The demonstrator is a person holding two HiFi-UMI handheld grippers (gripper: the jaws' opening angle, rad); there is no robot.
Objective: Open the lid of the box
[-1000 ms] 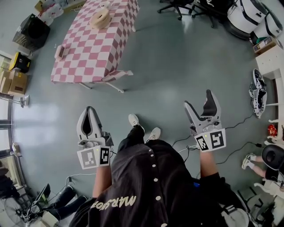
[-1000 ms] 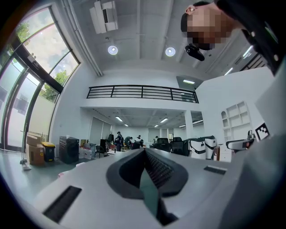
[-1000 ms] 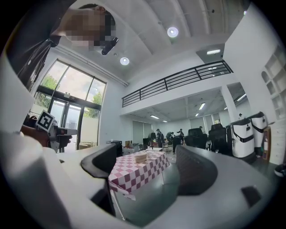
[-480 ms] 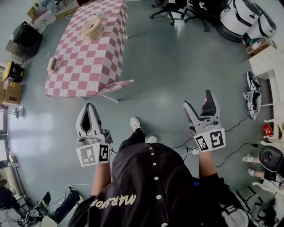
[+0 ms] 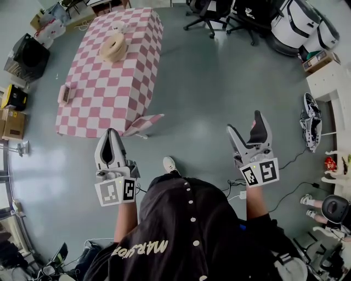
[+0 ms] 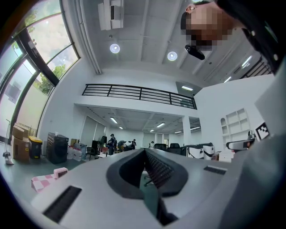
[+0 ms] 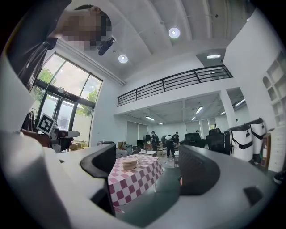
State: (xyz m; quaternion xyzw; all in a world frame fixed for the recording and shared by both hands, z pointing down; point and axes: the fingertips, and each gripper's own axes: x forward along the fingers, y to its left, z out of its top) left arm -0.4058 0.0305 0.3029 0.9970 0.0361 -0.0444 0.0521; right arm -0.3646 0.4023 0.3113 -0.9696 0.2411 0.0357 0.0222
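Observation:
A round tan box with its lid on stands on a table with a pink-and-white checked cloth, far ahead of me across the floor. In the right gripper view the box shows small between the jaws. My left gripper is held in the air near the table's near corner, shut with nothing in it; in the left gripper view its jaws meet. At the same height, off to the right, my right gripper stands open and empty, well away from the table.
A small pink object lies on the table's left edge. Office chairs and white machines stand at the back right. Cardboard boxes and a black bin line the left. Cables trail on the floor at the right.
The table and box have drifted lower in the head view, so they are nearer. Both grippers keep their poses and states.

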